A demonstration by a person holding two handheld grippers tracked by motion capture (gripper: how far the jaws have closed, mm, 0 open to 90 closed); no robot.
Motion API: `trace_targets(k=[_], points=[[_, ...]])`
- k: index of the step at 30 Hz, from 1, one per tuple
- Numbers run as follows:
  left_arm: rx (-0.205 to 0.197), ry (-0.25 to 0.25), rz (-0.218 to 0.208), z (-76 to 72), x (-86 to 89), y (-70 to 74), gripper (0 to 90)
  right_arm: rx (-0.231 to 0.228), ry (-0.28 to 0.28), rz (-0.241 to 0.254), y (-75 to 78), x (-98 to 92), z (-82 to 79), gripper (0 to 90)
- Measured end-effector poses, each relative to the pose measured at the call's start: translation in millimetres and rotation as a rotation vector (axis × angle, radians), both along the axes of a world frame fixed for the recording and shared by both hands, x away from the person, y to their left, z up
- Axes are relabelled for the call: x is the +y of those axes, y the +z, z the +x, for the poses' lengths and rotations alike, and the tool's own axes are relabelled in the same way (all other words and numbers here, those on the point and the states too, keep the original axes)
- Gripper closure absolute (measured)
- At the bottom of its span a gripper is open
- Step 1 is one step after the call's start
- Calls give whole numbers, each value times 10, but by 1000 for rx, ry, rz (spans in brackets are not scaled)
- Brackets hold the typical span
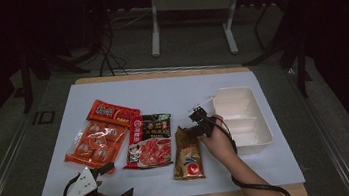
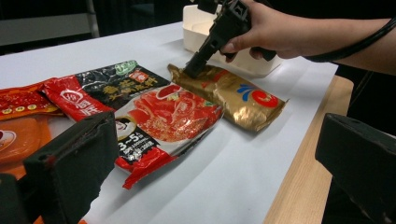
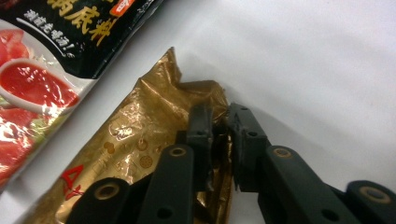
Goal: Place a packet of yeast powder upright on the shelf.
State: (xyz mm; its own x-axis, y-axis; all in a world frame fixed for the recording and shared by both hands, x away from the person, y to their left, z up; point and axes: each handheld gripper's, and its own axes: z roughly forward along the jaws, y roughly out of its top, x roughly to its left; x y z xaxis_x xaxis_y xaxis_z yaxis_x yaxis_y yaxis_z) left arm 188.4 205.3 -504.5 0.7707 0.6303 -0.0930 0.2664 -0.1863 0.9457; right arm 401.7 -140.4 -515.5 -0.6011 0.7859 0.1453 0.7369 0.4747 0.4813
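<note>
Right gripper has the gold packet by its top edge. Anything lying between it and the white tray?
Nothing visible does. The gold packet lies just left of the white tray, with bare table between them. The right gripper pinches its top edge; the other packets lie further left.

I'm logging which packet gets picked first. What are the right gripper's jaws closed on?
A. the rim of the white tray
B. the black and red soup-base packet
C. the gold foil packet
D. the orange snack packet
C: the right gripper pinches the far edge of the gold foil packet, whose foil bunches up between its jaws.
</note>
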Motion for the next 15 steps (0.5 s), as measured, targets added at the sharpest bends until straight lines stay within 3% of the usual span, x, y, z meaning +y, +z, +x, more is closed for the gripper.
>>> trace_targets(k=[5,15], points=[[1,0,4,2,2,-1,0,-32,28,-2,43,5,-25,890],[3,4,4,1,7,-3,1,-92,73,93,301,-38,-104,897]])
